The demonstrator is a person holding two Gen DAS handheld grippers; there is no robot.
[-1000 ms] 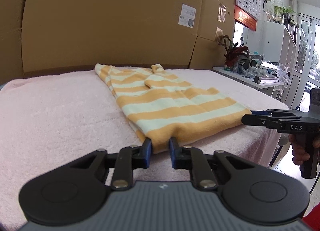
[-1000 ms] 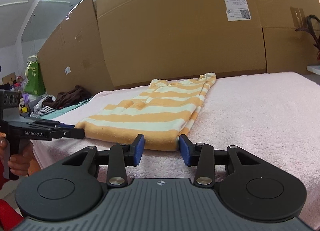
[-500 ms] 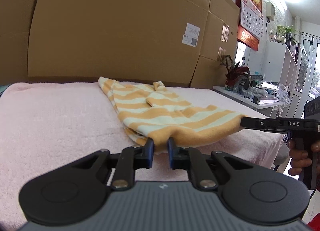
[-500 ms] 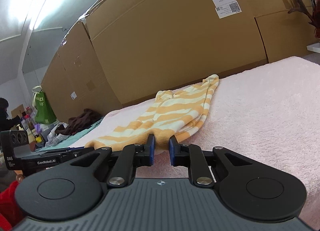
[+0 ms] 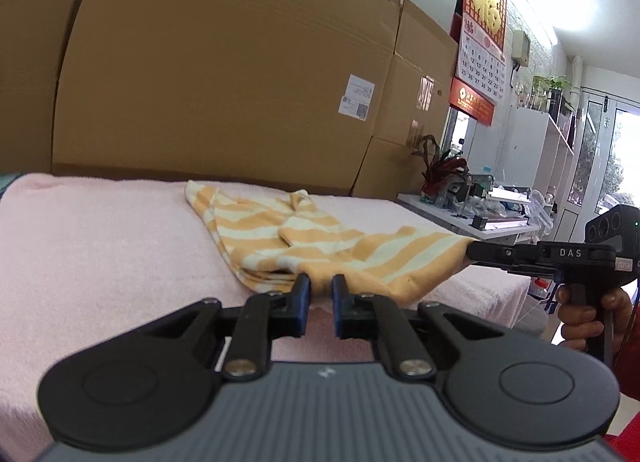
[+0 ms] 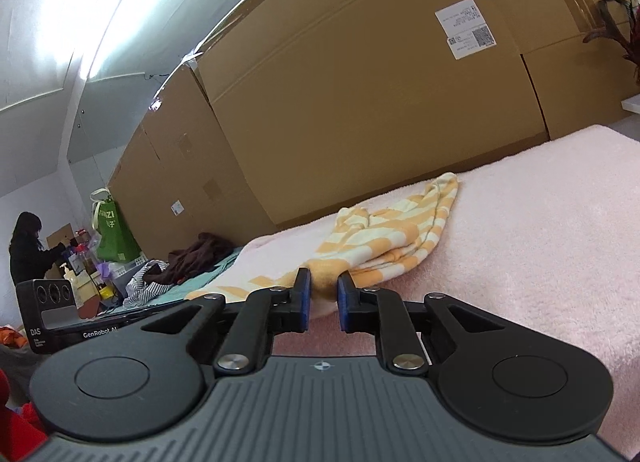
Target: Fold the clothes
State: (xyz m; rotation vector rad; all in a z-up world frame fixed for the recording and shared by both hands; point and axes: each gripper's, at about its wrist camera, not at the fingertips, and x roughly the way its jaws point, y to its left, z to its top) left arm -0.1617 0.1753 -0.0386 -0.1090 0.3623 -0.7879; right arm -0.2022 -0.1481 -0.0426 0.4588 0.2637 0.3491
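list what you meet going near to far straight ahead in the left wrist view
Left gripper clamped on the near hem → orange and cream striped fleece garment → bare pink fluffy blanket beyond its collar → big brown cardboard boxes along the back.

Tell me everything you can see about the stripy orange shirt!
The stripy orange shirt is soft, fuzzy-looking cloth with wide orange and cream bands. Its far end lies flat on the pink towel, with a sleeve folded over the middle. Its near hem is lifted off the towel: the left tongs pinch one corner, and the right tongs pinch the other, so the hem hangs stretched between them and the cloth bunches in folds underneath.
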